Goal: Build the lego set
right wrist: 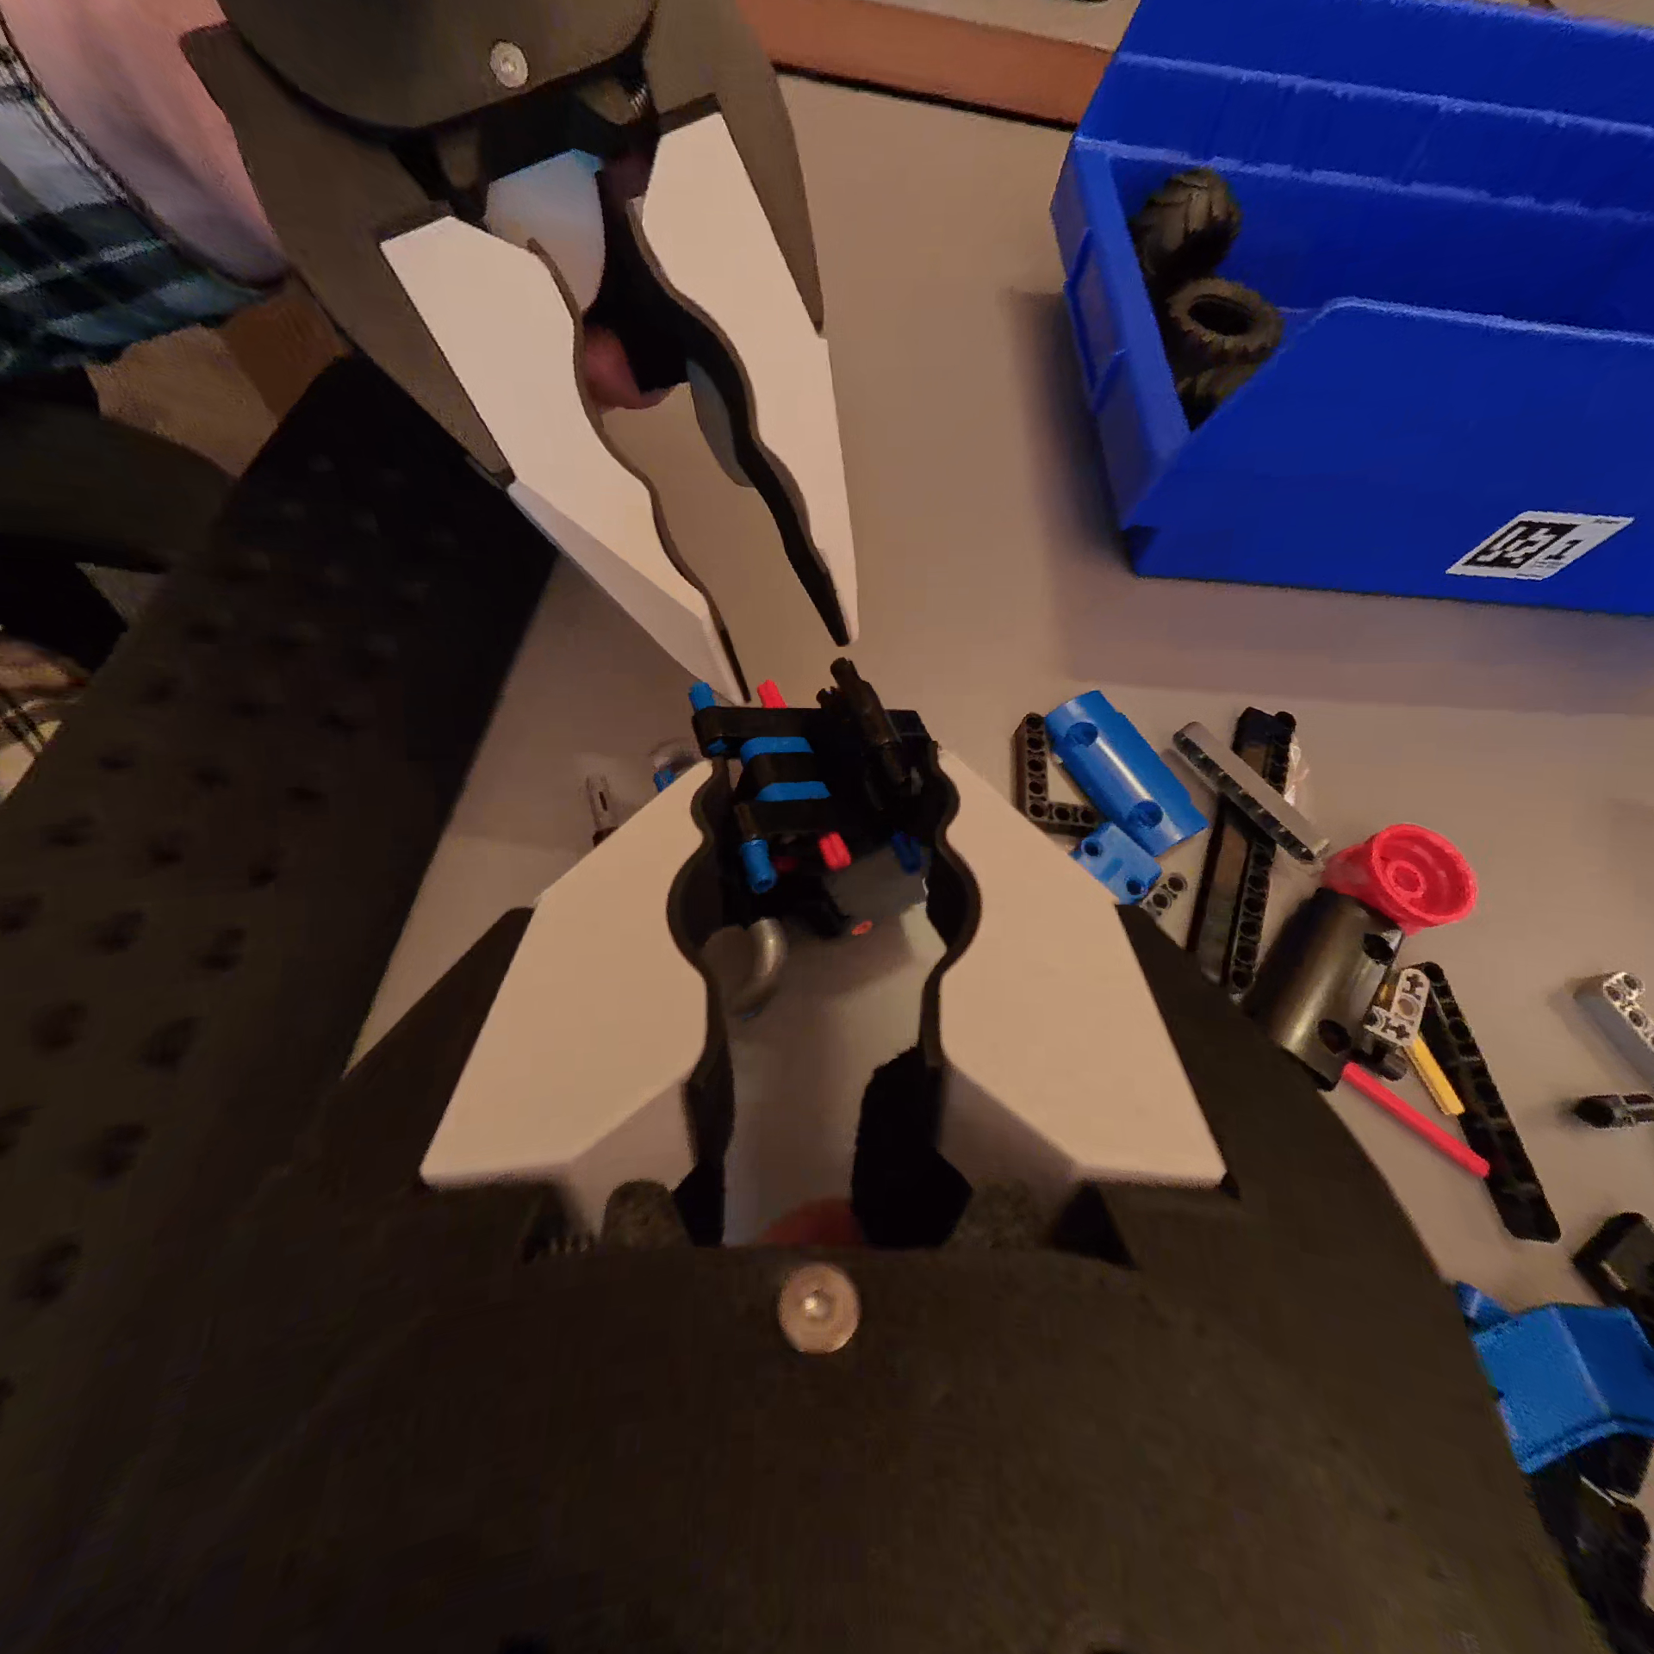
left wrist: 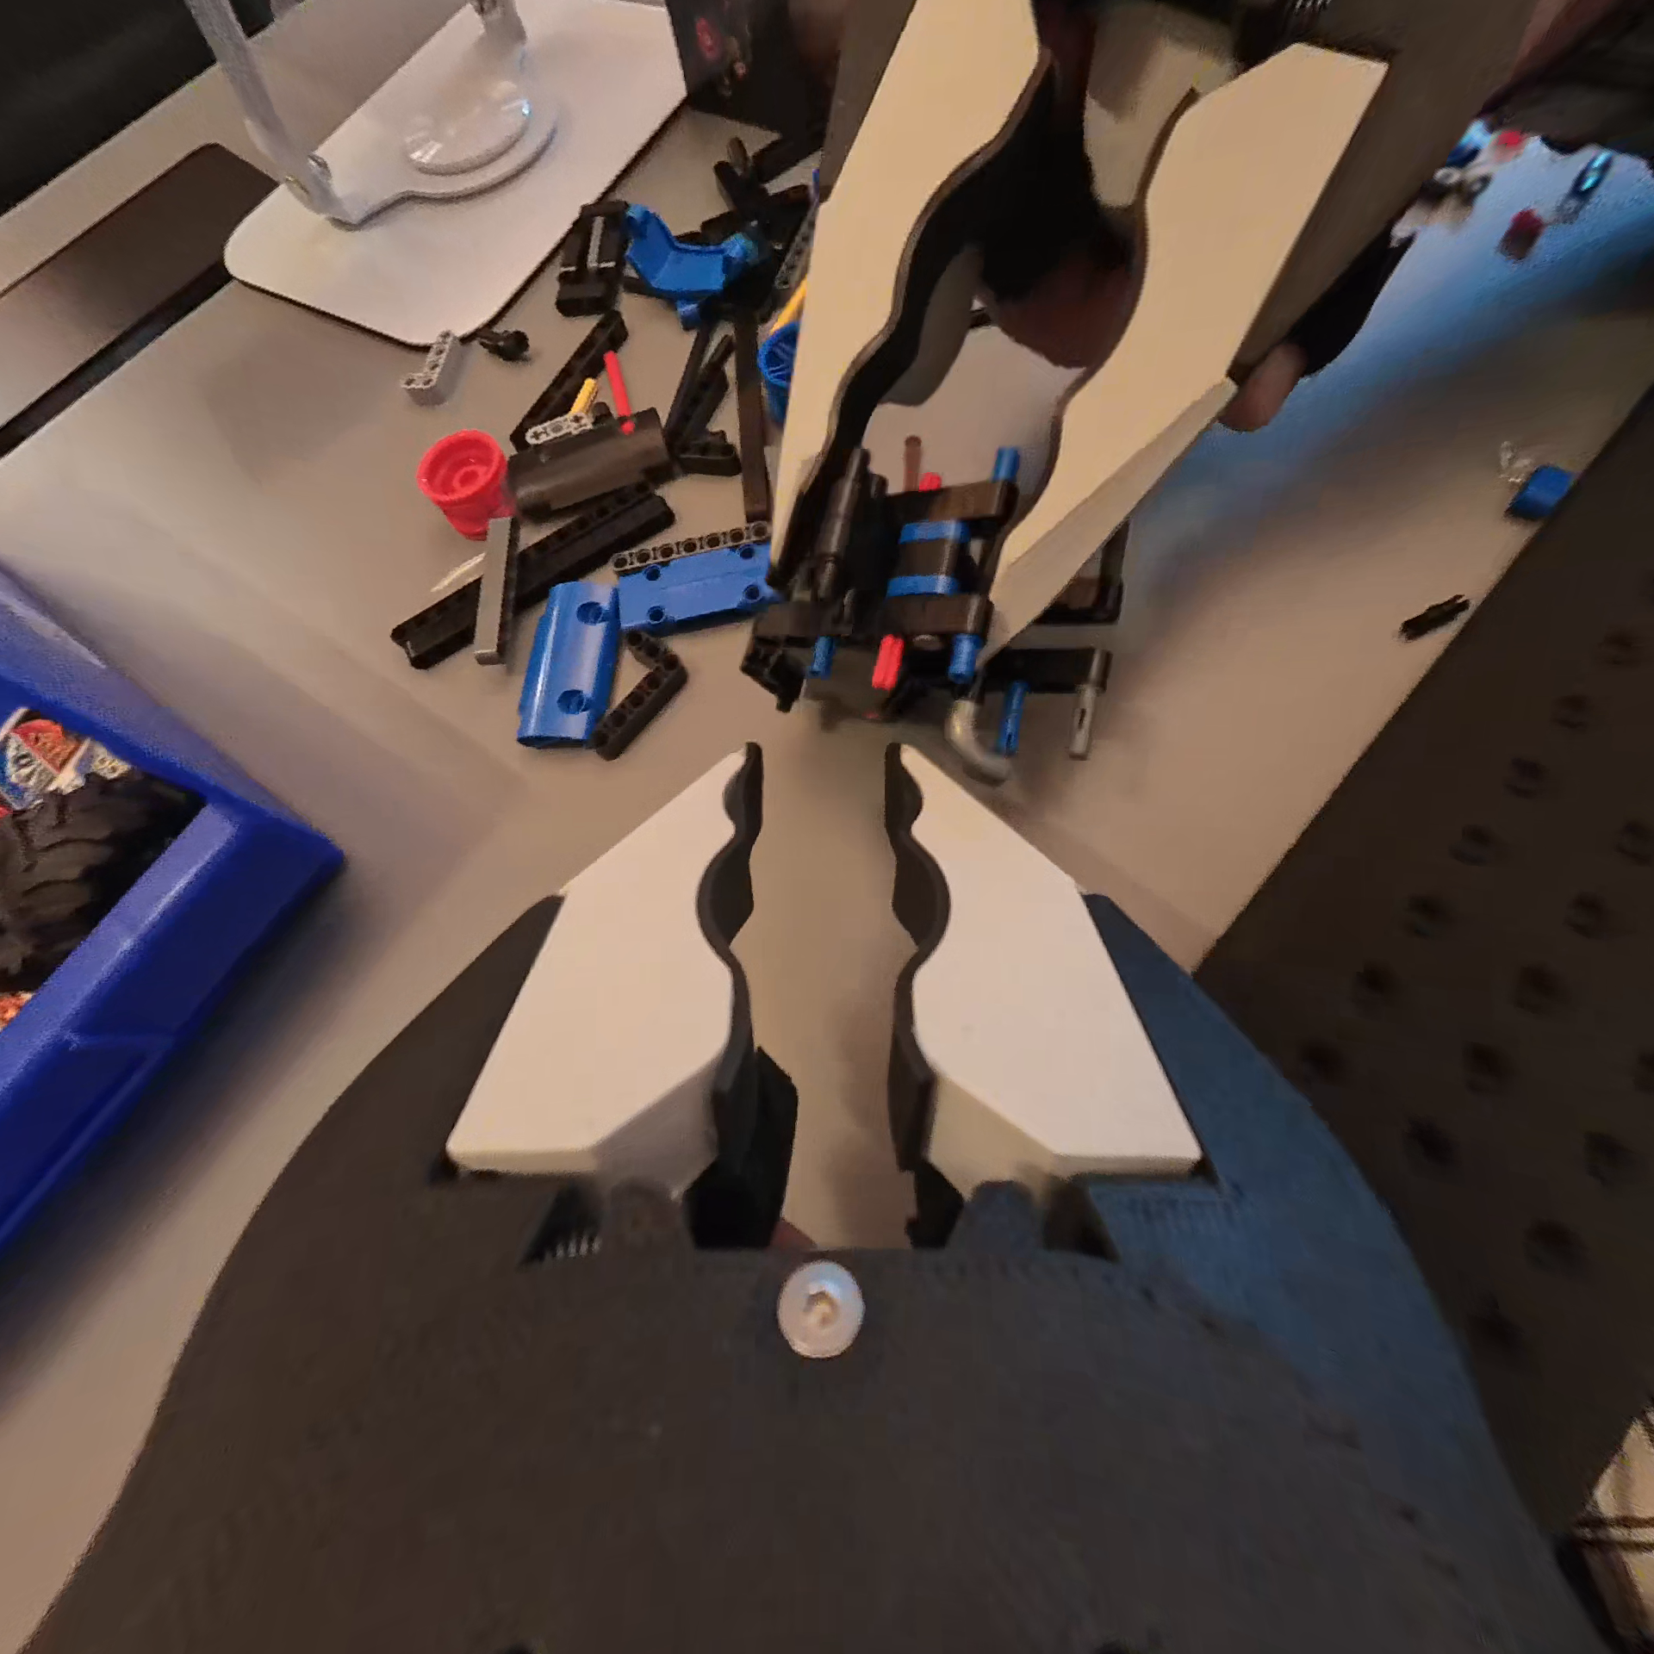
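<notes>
The half-built lego assembly (right wrist: 828,805), black with blue and red pins, sits between the fingers of the right gripper (right wrist: 823,779), which grasp it from both sides just above the grey worktop (left wrist: 268,501). In the left wrist view the same assembly (left wrist: 904,582) lies straight ahead of the left gripper (left wrist: 822,761), a little beyond its fingertips. The left fingers (left wrist: 662,940) are released, with a clear gap between them and nothing inside. The two grippers point toward each other, so the assembly is held from the far side and its near face, with the red pin, looks at the left fingers. I judge the left gripper must go forward along its own axis to reach it, or turn left to the loose pieces (left wrist: 573,537) near the red wheel hub (left wrist: 461,479)
</notes>
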Available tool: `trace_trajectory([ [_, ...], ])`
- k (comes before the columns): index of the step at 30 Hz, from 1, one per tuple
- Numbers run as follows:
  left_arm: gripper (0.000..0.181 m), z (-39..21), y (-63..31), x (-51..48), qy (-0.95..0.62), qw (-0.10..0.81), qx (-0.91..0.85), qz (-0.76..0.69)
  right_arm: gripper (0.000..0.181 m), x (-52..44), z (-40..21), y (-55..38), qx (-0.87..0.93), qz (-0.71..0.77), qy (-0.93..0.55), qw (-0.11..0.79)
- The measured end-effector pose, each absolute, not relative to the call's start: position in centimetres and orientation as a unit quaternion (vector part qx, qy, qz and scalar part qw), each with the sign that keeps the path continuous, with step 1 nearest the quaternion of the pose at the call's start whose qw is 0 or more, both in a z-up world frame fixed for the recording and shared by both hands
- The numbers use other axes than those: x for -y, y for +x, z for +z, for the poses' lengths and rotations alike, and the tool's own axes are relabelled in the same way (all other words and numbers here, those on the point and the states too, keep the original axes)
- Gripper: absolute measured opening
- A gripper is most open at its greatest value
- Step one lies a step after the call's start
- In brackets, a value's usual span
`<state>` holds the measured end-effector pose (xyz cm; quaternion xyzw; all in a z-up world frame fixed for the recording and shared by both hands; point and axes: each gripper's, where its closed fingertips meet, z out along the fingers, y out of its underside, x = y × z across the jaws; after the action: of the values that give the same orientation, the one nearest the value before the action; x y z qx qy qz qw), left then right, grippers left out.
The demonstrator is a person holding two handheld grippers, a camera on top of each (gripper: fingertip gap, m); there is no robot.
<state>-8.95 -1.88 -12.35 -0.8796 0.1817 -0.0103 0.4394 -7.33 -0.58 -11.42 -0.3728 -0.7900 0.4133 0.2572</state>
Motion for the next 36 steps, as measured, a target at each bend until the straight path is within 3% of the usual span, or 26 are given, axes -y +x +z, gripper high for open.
trace_trajectory([
  [11,0.022,-13.7,-7.8,1.9,-0.886,0.423,-0.188,0.017,0.060,0.1,-12.1,-2.9,0.834,0.344,-0.355,0.244],
  [22,0.023,-12.8,-7.1,2.9,-0.888,0.420,-0.185,0.038,0.058,-3.7,-9.9,2.1,0.823,0.302,-0.389,0.283],
  [30,0.025,-11.2,-9.4,0.7,-0.876,0.434,-0.197,0.073,0.059,-5.1,-10.4,0.5,0.827,0.255,-0.358,0.350],
  [36,0.030,-6.0,-13.1,-7.4,-0.840,0.485,-0.219,0.104,0.071,-12.9,-3.4,-2.6,0.765,0.236,-0.405,0.441],
])
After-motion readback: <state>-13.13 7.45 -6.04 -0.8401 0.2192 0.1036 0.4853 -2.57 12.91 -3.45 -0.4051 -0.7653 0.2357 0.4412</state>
